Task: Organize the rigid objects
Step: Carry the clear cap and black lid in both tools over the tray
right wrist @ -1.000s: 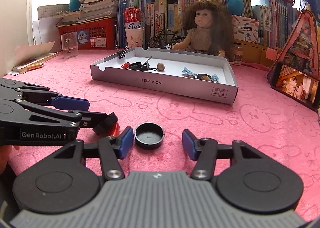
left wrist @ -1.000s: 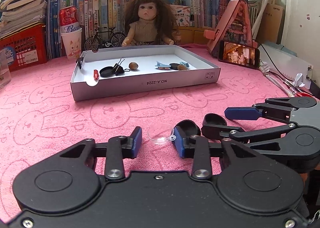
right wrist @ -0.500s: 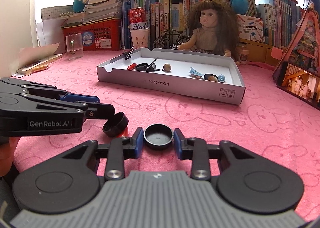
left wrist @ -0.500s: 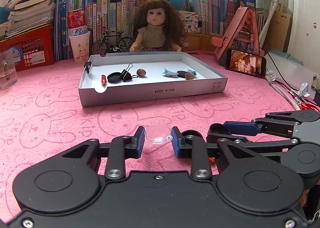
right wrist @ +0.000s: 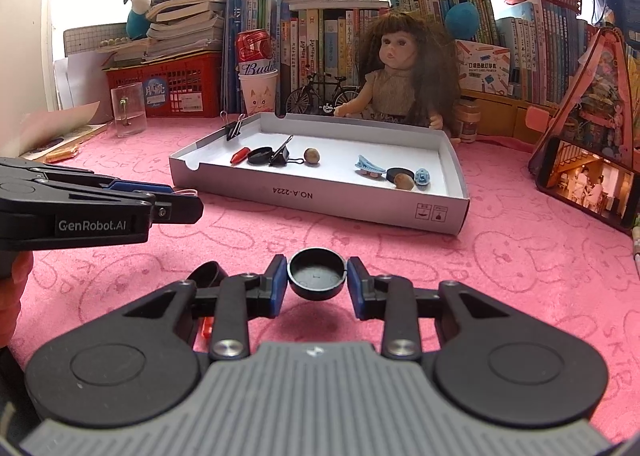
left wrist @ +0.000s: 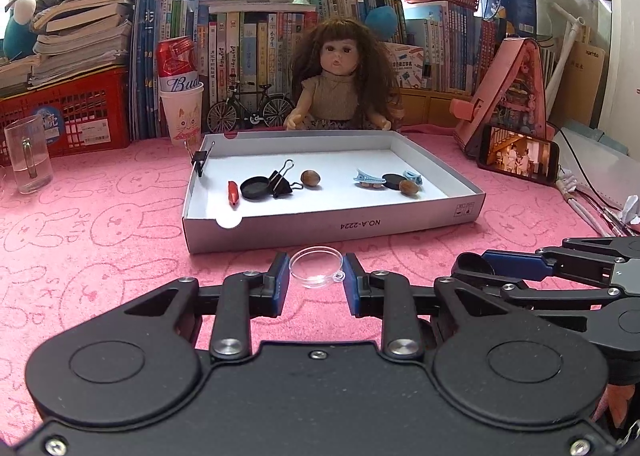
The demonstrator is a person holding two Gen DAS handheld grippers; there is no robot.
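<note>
Clear round lid point(left wrist: 316, 267), black round cap point(right wrist: 317, 274), both pinched.

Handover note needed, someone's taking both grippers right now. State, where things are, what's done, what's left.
Left gripper: shut on the clear round lid, lifted off the pink cloth.
Right gripper: jaws just closed, now shut on the black round cap, held just above the cloth.
White tray: already holds a red piece, a black cap, a binder clip, two nuts, blue clips and a black disc; another binder clip is clamped on its far left rim.
Left on the cloth: another black cap and a small red piece by the right gripper.
Next, likely: carry both held pieces to the tray, then fetch those two.
</note>
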